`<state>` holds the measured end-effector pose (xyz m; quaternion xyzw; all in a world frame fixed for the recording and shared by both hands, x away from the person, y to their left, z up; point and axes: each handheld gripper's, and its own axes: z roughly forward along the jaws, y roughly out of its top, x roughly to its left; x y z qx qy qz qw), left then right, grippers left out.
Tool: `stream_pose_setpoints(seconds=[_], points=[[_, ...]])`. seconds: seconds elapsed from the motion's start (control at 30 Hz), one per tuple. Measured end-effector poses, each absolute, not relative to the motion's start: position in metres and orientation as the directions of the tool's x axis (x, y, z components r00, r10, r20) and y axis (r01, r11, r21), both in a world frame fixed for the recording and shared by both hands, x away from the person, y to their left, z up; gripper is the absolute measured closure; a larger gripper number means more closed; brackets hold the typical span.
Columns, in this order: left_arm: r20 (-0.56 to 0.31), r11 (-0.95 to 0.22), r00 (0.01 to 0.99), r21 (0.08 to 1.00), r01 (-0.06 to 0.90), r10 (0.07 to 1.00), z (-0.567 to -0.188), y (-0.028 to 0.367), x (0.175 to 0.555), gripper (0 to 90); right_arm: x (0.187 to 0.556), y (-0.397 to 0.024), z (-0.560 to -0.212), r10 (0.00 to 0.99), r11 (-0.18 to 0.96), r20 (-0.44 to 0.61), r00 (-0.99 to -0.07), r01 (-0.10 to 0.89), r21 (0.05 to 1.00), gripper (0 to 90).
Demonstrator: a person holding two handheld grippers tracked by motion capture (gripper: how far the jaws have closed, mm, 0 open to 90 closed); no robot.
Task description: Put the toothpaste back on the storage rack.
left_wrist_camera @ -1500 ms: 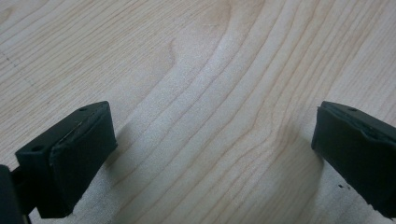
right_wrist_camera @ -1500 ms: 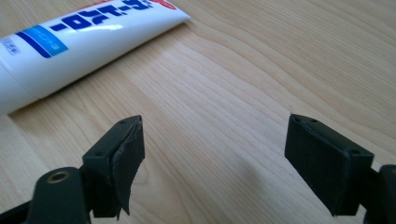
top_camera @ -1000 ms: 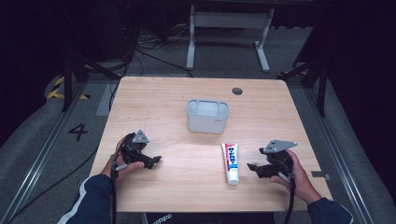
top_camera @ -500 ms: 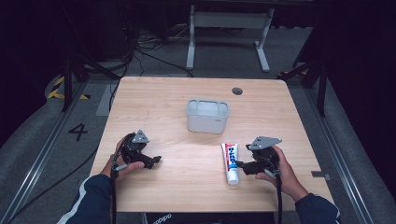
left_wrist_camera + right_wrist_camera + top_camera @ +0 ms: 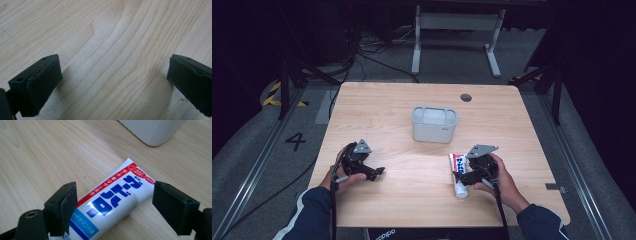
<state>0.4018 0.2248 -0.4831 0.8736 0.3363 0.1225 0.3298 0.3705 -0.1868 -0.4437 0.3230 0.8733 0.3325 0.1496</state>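
Note:
A white toothpaste tube [image 5: 456,161] with red and blue print lies flat on the wooden table [image 5: 387,110], right of centre near the front. My right gripper [image 5: 462,173] stands open across it. In the right gripper view the tube [image 5: 112,200] lies slantwise between the jaws of that gripper [image 5: 113,207]. The left pad sits at the tube's edge and the right pad stands just clear of its crimped end. Those jaws have just opened a little. My left gripper [image 5: 377,172] rests at the front left, open, with bare wood between its jaws [image 5: 113,82].
A pale grey open-topped container [image 5: 434,125] stands at the table's middle, just beyond the tube; its lower corner [image 5: 152,130] shows past the jaws. A dark round cable hole [image 5: 466,97] lies near the far edge. A metal stand [image 5: 457,20] is on the floor behind.
My right hand has slid left across the table from beside the tube until its jaws straddle the tube's middle. The left hand and the tube have stayed put.

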Motion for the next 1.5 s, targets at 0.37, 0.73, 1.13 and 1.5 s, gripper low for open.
stream_pose_setpoints(seconds=[0.37, 0.73, 1.13, 1.5], points=[[-0.008, -0.554, 0.743, 0.662, 0.506, 0.669, -0.483, 0.225, 0.402, 0.0, 0.375, -0.180, -0.455, 0.695, 0.549, -0.014, -0.719, 0.519, 0.655, 16.9], [-0.007, -0.554, 0.743, 0.661, 0.506, 0.669, -0.483, 0.225, 0.402, 0.0, 0.379, -0.169, -0.460, 0.704, 0.576, -0.033, -0.709, 0.543, 0.612, 16.7], [-0.008, -0.556, 0.744, 0.658, 0.507, 0.668, -0.483, 0.225, 0.402, 0.1, 0.394, -0.157, -0.461, 0.688, 0.632, -0.068, -0.722, 0.552, 0.544, 20.7], [-0.007, -0.557, 0.744, 0.658, 0.507, 0.668, -0.483, 0.225, 0.402, 0.1, 0.402, -0.149, -0.459, 0.687, 0.635, -0.004, -0.726, 0.598, 0.490, 32.0]])
